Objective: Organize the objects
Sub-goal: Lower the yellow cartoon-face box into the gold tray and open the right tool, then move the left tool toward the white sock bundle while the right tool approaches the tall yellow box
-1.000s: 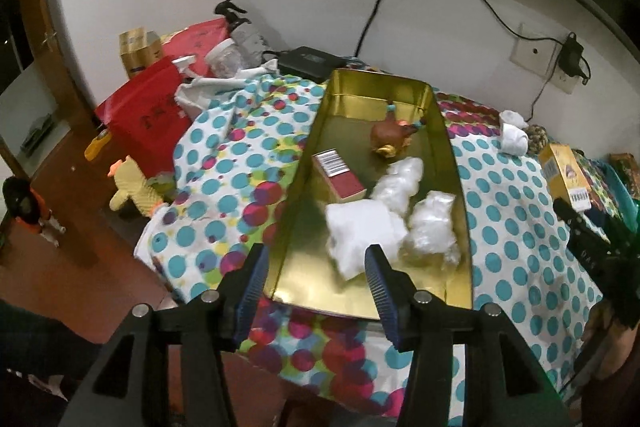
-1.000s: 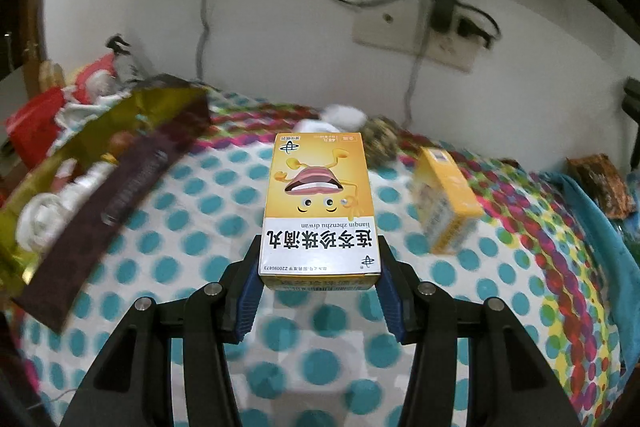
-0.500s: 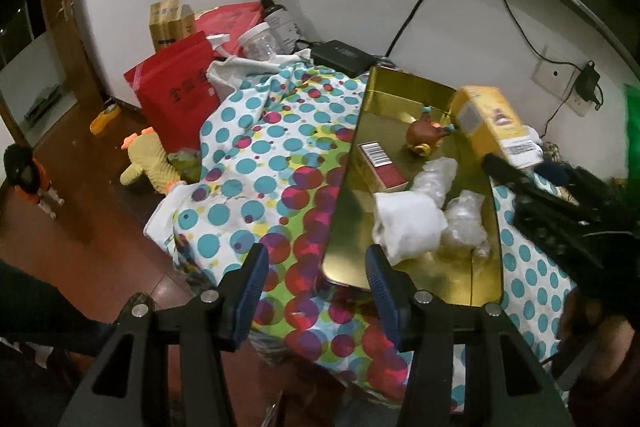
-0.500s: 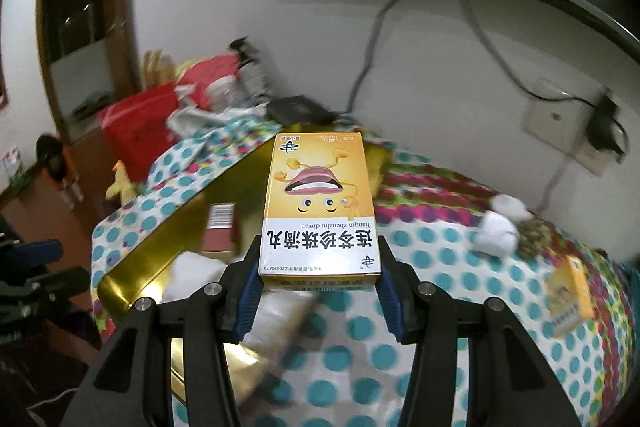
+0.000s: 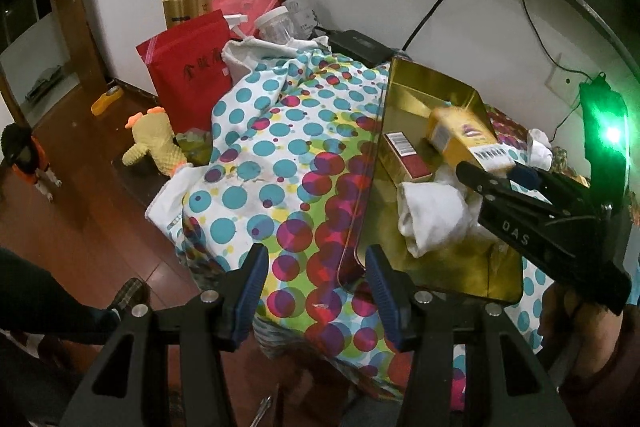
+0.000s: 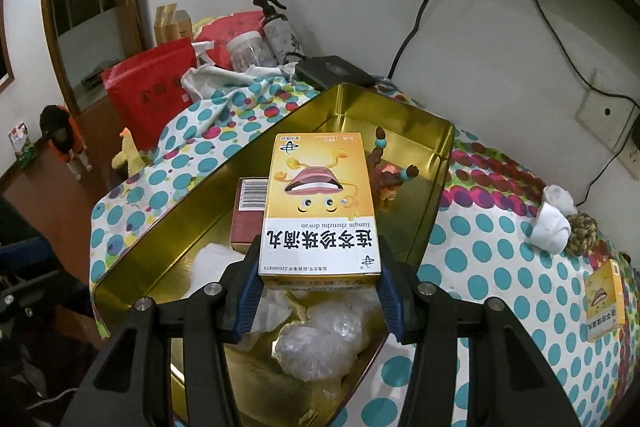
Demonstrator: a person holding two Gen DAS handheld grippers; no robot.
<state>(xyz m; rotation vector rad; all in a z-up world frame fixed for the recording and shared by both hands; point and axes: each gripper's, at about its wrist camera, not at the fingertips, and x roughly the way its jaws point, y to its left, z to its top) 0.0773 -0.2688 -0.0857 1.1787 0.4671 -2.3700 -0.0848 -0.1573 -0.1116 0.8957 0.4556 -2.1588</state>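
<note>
The left hand-held gripper (image 5: 314, 283) hangs with its jaws spread and nothing between them, above the near edge of the polka-dot cloth (image 5: 280, 163) that covers the surface; a second ago those jaws framed the front wall of the gold tin tray (image 5: 404, 87), and now only the right finger overlaps the tray's near left corner, the view having slid left toward the red bag (image 5: 188, 75) and the yellow plush toy (image 5: 154, 143) on the floor. Inside the tray lie a red box with a barcode (image 6: 250, 211), a white crumpled wad (image 5: 430, 217), clear plastic bundles (image 6: 324, 339) and a small brown figurine (image 6: 386, 179). The right hand-held gripper (image 6: 318, 287) pinches the yellow medicine box (image 6: 320, 203) at its lower end, pads pressed on both sides. A second ago that box hung over open cloth with the tray off to the left; now it hangs over the tray's middle, covering part of the red box. In the left wrist view the right hand-held gripper reaches in from the right, carrying the box above the tray. A second yellow box (image 6: 604, 301) stands on the cloth far right, near a white rolled sock (image 6: 554, 221).
</note>
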